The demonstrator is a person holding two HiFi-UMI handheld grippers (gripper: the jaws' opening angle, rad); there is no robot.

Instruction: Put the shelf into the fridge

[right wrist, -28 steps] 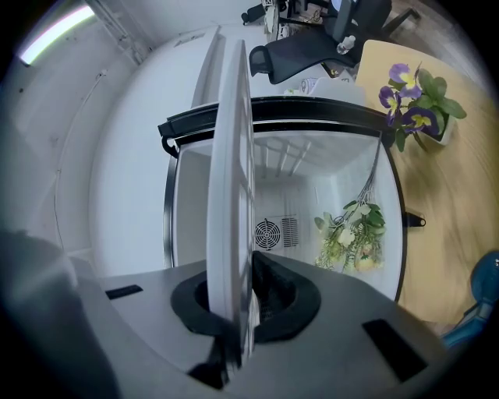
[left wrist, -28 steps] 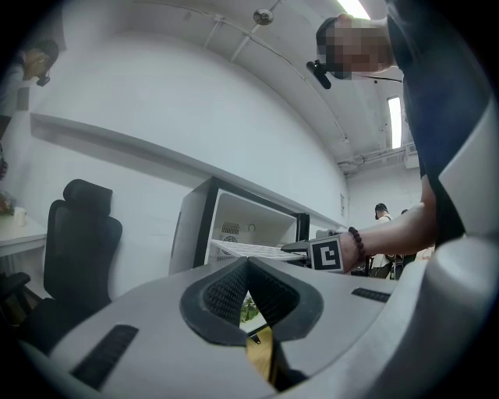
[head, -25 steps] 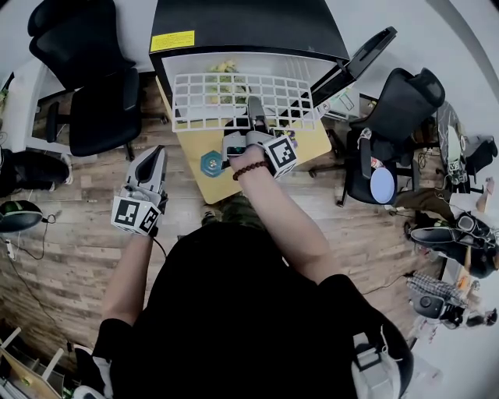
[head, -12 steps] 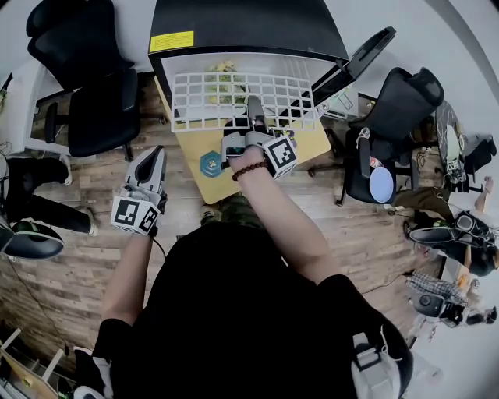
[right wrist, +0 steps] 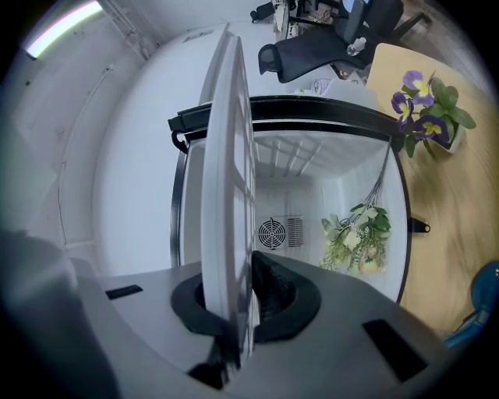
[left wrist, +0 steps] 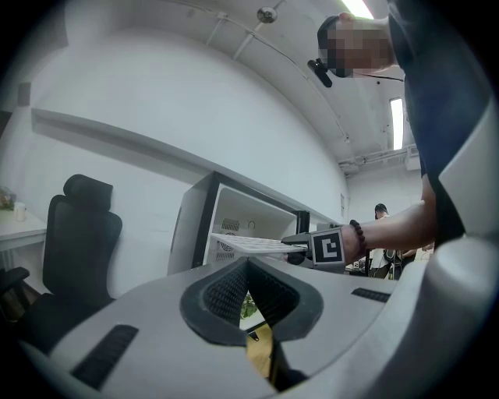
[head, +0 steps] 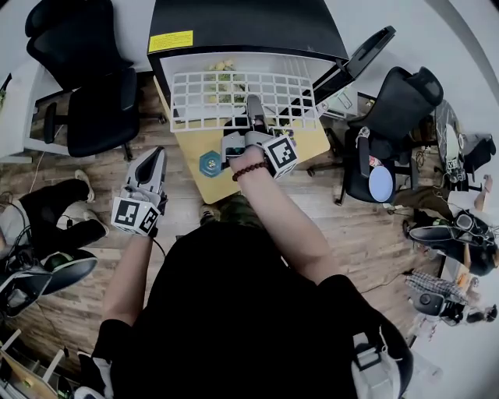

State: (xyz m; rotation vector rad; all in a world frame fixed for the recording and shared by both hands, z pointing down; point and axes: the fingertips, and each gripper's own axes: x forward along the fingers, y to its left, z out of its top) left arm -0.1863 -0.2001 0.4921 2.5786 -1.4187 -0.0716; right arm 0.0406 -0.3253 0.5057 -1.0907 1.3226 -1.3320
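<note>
Fridge (head: pixel 249 31): black casing, white interior, door open.
Bench (head: pixel 312 144): yellow wood, directly before fridge.
Shelf (head: pixel 234 97): white wire grid, level at fridge mouth.
Right hand-held gripper (right wrist: pixel 238 300): before fridge, jaws clamped on shelf's near edge.
Left hand-held gripper (left wrist: pixel 248 269): left of fridge, well apart, jaws together, empty.
Flower sprig (right wrist: pixel 355 234): inside fridge.

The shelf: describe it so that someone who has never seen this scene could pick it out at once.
Find the black fridge with its door open at the top of the head view. Right at its white opening, over the wooden table, the right gripper holds the shelf by its near edge. It is a flat white grid, unlike the flowers inside.
</note>
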